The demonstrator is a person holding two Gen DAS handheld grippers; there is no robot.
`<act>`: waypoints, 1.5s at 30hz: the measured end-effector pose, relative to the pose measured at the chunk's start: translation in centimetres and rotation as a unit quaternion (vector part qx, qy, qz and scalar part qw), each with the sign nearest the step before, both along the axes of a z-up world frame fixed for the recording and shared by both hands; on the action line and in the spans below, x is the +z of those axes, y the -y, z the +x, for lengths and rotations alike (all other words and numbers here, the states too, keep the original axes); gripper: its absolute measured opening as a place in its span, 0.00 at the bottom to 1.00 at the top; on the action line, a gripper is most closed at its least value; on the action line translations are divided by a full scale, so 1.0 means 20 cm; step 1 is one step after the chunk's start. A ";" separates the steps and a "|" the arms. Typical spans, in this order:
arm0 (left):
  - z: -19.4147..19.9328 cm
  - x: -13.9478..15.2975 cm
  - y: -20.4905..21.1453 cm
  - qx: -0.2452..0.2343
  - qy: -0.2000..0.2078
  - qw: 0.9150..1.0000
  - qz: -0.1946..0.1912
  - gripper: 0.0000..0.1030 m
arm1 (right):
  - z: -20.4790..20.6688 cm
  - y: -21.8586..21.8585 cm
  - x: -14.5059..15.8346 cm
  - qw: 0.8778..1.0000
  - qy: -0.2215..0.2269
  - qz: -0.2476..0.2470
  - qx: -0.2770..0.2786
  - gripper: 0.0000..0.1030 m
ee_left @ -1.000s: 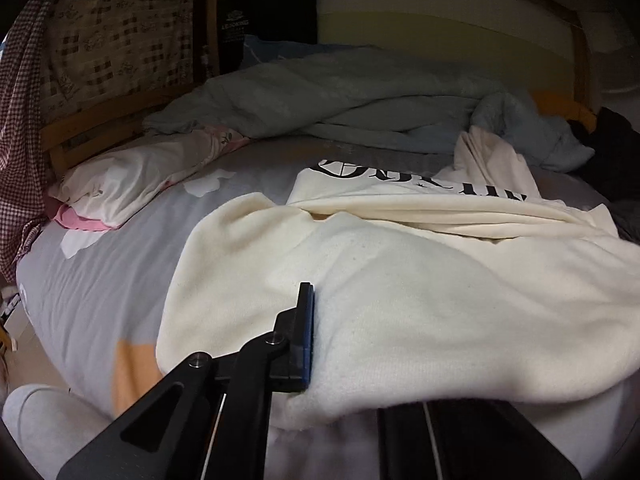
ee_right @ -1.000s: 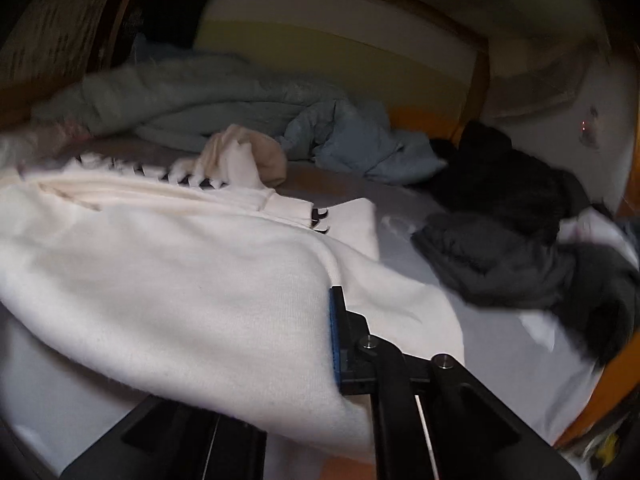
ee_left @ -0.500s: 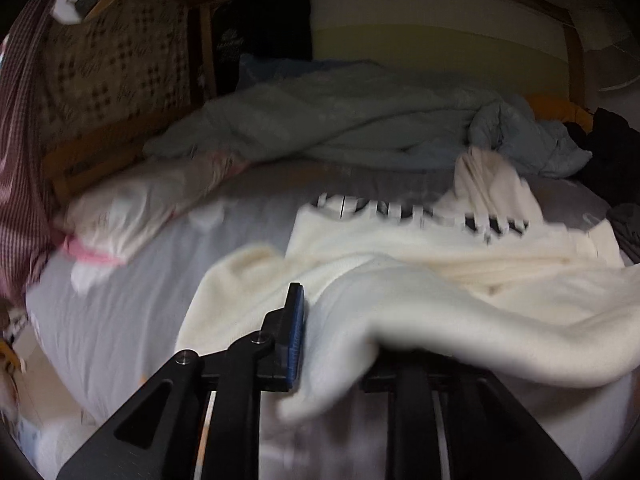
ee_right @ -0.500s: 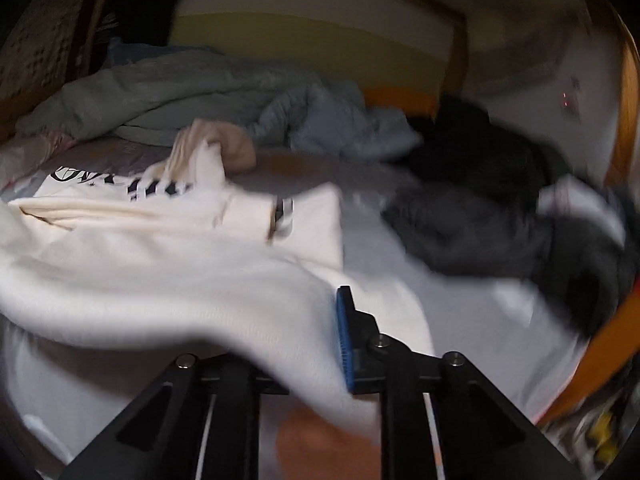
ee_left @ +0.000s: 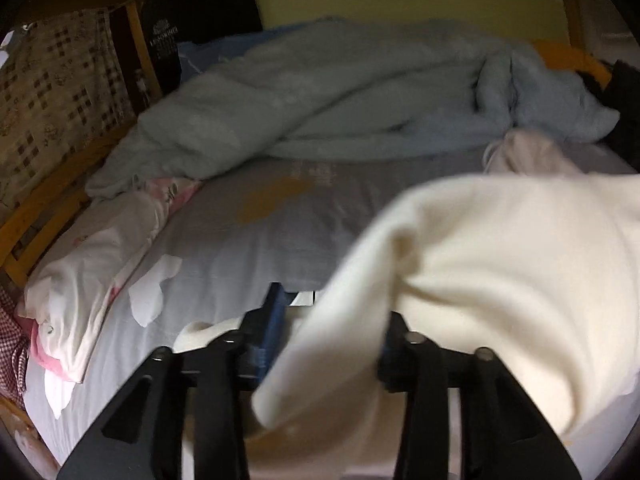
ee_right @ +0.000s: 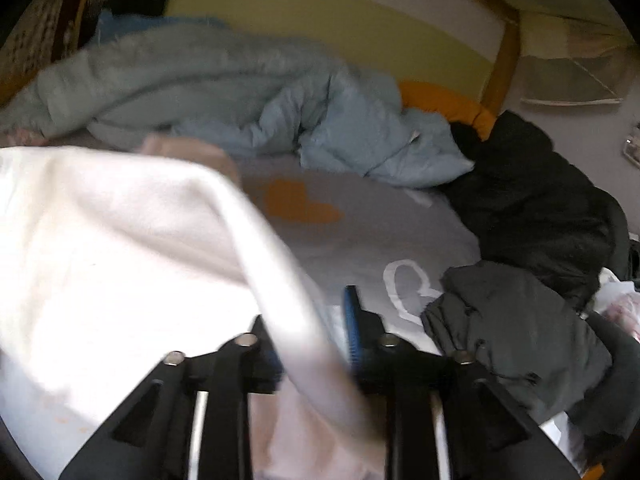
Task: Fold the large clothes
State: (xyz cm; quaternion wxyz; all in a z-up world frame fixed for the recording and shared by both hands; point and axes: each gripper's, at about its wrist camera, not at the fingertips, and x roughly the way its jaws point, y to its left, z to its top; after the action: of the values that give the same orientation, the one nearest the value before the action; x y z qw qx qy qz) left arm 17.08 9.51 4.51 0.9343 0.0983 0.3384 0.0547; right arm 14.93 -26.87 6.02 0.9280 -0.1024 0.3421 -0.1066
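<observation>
Left hand-held gripper (ee_left: 332,332): jaws opening, blurred cream sweater (ee_left: 500,280) between, hiding right pad.
Right hand-held gripper (ee_right: 312,332): jaws opening, sweater draped between.

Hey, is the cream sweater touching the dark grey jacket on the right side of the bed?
Apart. In the right wrist view, bare grey bedsheet lies between the cream sweater and the dark grey jacket.

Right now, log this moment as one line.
left gripper: opening, cream garment between jaws | right gripper: opening, same garment | bed: folding underway
</observation>
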 end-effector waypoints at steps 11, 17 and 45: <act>-0.32 0.13 -0.29 -0.003 0.050 0.996 -0.079 0.77 | -0.12 0.32 0.02 0.998 0.006 0.064 -0.026 0.71; -0.40 0.13 -0.39 0.065 0.069 0.988 -0.118 0.79 | -0.23 0.54 0.05 0.989 0.010 0.122 -0.087 0.71; -0.44 -0.11 -0.38 0.036 -0.010 0.993 -0.113 0.15 | -0.51 0.22 -0.08 0.994 0.043 0.096 -0.030 0.08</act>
State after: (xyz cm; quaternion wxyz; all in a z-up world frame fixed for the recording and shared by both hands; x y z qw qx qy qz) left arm 8.27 17.12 2.29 0.9335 -0.0200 0.3547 0.0487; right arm 4.66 -31.24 4.50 0.9437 0.0023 0.3134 -0.1058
